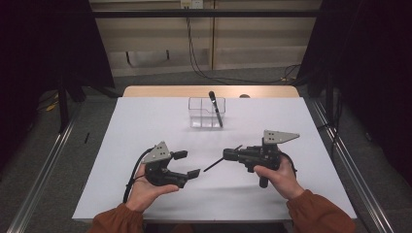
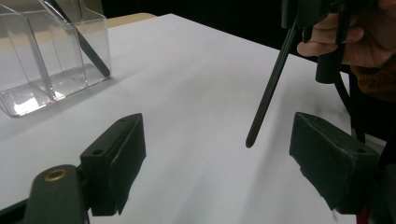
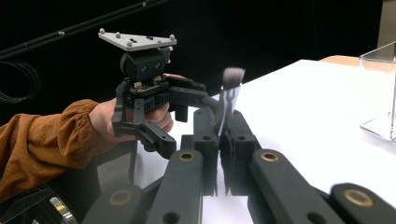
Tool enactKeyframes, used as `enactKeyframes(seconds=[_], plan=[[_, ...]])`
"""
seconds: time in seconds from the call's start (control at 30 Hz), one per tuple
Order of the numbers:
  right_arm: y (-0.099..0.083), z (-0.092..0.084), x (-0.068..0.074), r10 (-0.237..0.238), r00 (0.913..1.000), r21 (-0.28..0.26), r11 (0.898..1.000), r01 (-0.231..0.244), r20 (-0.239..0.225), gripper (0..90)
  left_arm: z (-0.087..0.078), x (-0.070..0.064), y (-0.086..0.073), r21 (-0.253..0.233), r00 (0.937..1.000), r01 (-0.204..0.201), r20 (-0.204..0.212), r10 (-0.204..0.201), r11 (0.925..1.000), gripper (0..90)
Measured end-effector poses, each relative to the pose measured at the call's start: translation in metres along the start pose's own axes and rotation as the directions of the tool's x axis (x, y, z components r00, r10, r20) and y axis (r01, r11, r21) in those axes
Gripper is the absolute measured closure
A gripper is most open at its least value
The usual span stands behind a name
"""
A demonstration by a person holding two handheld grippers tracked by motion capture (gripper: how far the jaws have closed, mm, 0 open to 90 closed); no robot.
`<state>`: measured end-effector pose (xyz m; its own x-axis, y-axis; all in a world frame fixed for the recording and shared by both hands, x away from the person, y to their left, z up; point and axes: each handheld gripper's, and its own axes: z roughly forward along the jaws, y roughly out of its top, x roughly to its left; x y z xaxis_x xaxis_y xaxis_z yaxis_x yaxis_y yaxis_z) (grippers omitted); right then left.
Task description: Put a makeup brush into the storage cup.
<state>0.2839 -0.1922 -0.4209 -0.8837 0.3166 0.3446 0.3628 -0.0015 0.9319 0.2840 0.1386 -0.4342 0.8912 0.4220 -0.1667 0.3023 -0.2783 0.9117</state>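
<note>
Brushes number two: one (image 1: 215,109) in the clear holder (image 1: 200,118), one (image 1: 214,165) clamped in right gripper (image 1: 226,155); left gripper (image 1: 187,164) jaws wide.

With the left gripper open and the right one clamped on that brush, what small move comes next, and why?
Probably carry the brush toward the clear organiser. The right gripper is shut on it near the bristle end, handle hanging over the table; the left gripper stands open and clear. One dark tool already leans in the organiser.

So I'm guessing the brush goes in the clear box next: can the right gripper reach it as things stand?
Probably yes. The right gripper, shut on the brush, has bare table between it and the clear box; the left gripper sits aside.
</note>
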Motion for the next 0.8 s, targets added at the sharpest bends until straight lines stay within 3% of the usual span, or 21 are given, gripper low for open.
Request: enactKeyframes(seconds=[0.1,0.33,0.4,0.63,0.8], plan=[[0.001,-0.001,0.000,-0.001,1.0000,-0.001,1.000,0.001,0.002,85.7,-0.001,0.000,0.000,0.001,0.9998,0.000,-0.020,0.000,1.0000,13.2],[0.001,-0.005,-0.001,-0.007,0.9998,-0.006,1.000,0.007,0.019,85.7,-0.009,0.002,0.000,-0.039,0.9985,0.015,-0.051,-0.017,0.9991,12.1],[0.001,-0.005,-0.002,-0.008,0.9996,-0.008,1.000,0.009,0.026,85.7,-0.011,0.004,0.000,-0.029,0.9975,0.021,-0.067,-0.023,0.9994,8.7],[0.001,-0.007,-0.002,-0.011,0.9994,-0.003,1.000,0.012,0.033,85.7,-0.016,0.008,-0.001,-0.033,0.9919,0.067,-0.106,-0.070,0.9972,4.2],[0.002,-0.009,-0.002,-0.011,0.9992,-0.006,1.000,0.011,0.038,85.7,-0.023,0.010,-0.002,-0.052,0.9911,0.067,-0.112,-0.072,0.9964,2.9]])
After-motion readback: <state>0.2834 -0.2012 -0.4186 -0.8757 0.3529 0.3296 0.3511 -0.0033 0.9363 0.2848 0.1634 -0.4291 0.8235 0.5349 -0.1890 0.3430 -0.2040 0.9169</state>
